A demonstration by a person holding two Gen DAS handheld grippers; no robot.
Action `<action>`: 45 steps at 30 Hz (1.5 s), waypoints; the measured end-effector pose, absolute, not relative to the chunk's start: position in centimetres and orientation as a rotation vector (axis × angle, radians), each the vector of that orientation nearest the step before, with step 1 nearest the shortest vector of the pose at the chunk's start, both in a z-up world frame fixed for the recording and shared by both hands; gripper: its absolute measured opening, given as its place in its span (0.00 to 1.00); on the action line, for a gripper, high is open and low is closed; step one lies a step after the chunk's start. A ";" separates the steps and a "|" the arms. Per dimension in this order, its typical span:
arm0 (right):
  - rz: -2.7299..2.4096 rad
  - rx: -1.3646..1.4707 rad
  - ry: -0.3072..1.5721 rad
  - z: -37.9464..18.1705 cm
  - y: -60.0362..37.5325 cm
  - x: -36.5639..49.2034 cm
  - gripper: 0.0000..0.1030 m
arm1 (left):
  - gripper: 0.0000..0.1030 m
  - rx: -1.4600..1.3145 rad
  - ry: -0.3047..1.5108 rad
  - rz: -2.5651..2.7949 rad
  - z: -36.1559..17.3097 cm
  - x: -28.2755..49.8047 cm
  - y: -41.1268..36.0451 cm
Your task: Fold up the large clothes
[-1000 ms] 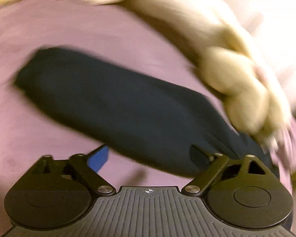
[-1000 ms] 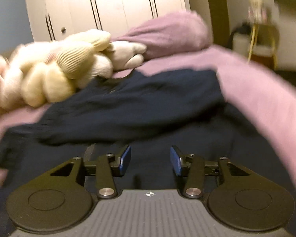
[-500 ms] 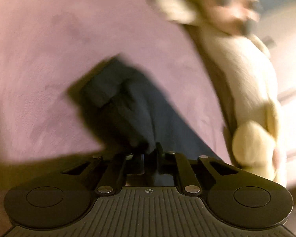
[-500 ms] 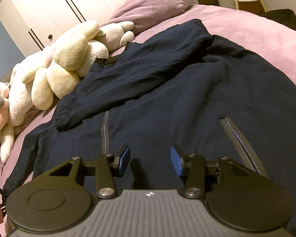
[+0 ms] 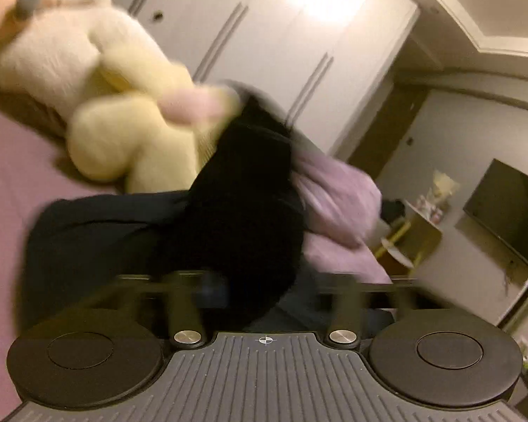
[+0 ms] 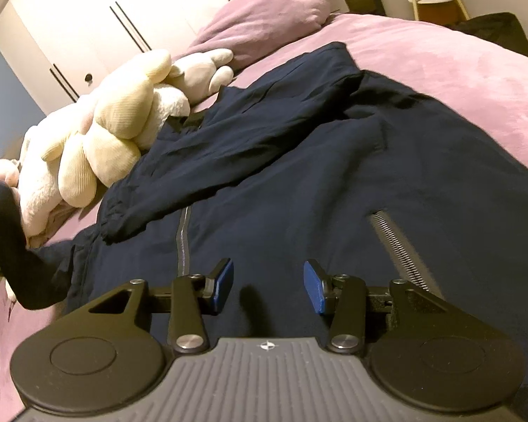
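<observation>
A dark navy jacket [image 6: 334,183] lies spread on the purple bed [image 6: 457,70], one sleeve folded across its chest. My right gripper [image 6: 268,286] is open and empty, hovering just above the jacket's lower front. The other sleeve [image 6: 14,263] rises off the bed at the far left. In the blurred left wrist view my left gripper [image 5: 260,292] is shut on that sleeve's dark cloth [image 5: 243,204], which is lifted and drapes over the fingers.
Cream and pink plush toys [image 6: 98,133] lie along the jacket's far left side and show in the left wrist view [image 5: 98,105]. A purple pillow [image 6: 264,14] sits at the head of the bed. White wardrobe doors [image 5: 281,35] stand behind.
My left gripper closed on the sleeve end and has lifted it, swinging up toward the wardrobe. My right gripper stayed open over the jacket, drifting slightly closer.
</observation>
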State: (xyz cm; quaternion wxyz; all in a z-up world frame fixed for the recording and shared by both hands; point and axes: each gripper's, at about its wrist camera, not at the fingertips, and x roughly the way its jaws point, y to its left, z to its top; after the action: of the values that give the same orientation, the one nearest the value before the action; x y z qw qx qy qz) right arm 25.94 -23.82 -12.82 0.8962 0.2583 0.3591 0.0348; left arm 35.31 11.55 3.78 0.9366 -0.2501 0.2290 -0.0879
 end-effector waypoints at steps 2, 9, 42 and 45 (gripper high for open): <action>0.067 0.543 0.741 -12.8 -24.5 25.7 0.43 | 0.90 -0.567 0.528 -0.184 1.4 35.7 9.8; 0.071 0.523 0.740 -13.0 -26.1 26.0 0.43 | 0.91 -0.473 0.588 0.210 -4.7 32.6 11.9; 0.299 0.530 0.467 -3.9 -17.6 40.2 0.07 | 0.98 -0.455 0.539 0.390 -8.4 28.7 15.2; 0.187 0.430 0.425 -3.4 -20.0 40.4 0.07 | 0.98 -0.416 0.595 0.368 -8.6 30.3 14.6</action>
State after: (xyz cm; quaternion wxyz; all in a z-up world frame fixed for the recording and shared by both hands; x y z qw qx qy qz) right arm 40.36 -19.96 -3.43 0.9504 0.2112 0.2092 0.0918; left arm 30.27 14.59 -8.65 0.9183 -0.2023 0.2894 0.1790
